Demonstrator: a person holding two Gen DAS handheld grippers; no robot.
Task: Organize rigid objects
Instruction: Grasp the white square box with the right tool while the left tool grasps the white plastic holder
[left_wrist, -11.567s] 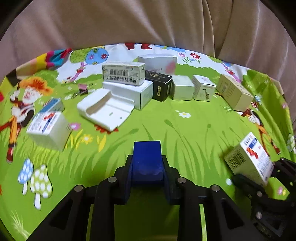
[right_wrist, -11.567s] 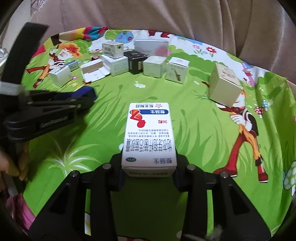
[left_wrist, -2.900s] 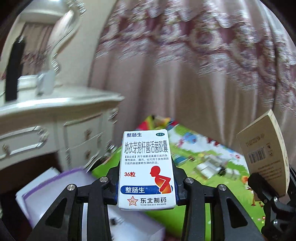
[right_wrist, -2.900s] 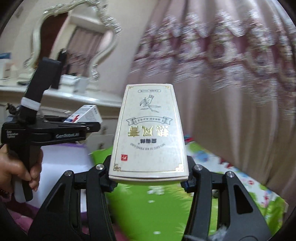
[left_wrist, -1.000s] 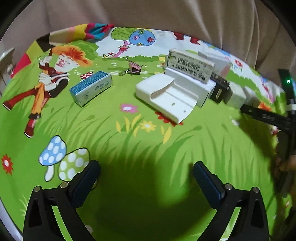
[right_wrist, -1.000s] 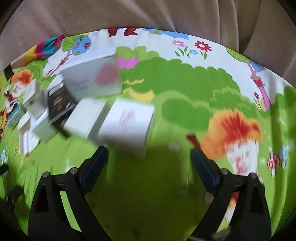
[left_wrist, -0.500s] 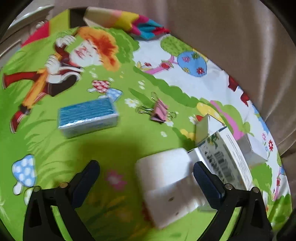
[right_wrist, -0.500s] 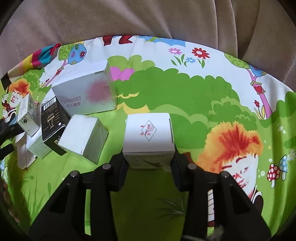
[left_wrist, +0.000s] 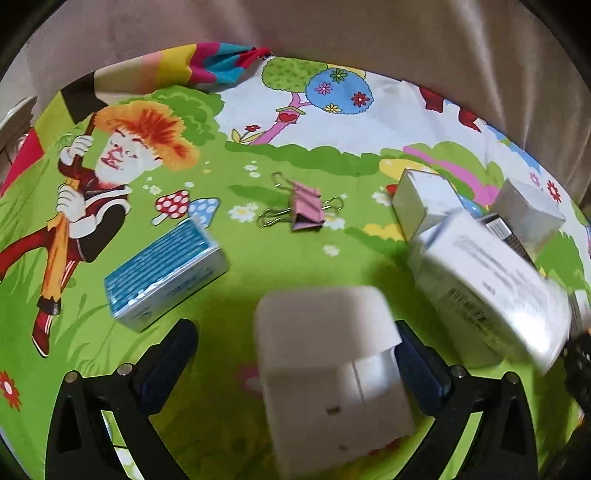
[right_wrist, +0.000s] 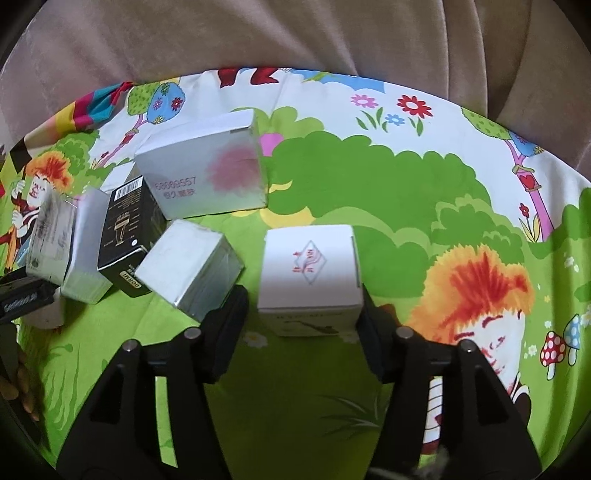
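Observation:
Seen from the right wrist, a white cube box (right_wrist: 310, 269) with a red diamond mark stands on the cartoon-print cloth (right_wrist: 388, 192). It sits between the fingers of my right gripper (right_wrist: 301, 332), whose jaws are opening; a gap shows at the left pad. In the left wrist view my left gripper (left_wrist: 291, 362) is open around a white plastic holder (left_wrist: 328, 369). Its left finger stands well clear of the holder and its right finger is close beside it.
A blue box (left_wrist: 166, 273) and a pink binder clip (left_wrist: 306, 210) lie beyond the left gripper, with a blurred barcode box (left_wrist: 491, 288) to the right. A silver box (right_wrist: 192, 266), a black box (right_wrist: 125, 236) and a large white box (right_wrist: 207, 173) crowd the cube's left. A curtain (right_wrist: 295, 33) hangs behind.
The right gripper closed on the white cube box, then widened again, leaving the box on the cloth. The left gripper swung over to the white holder, which now lies between its fingers.

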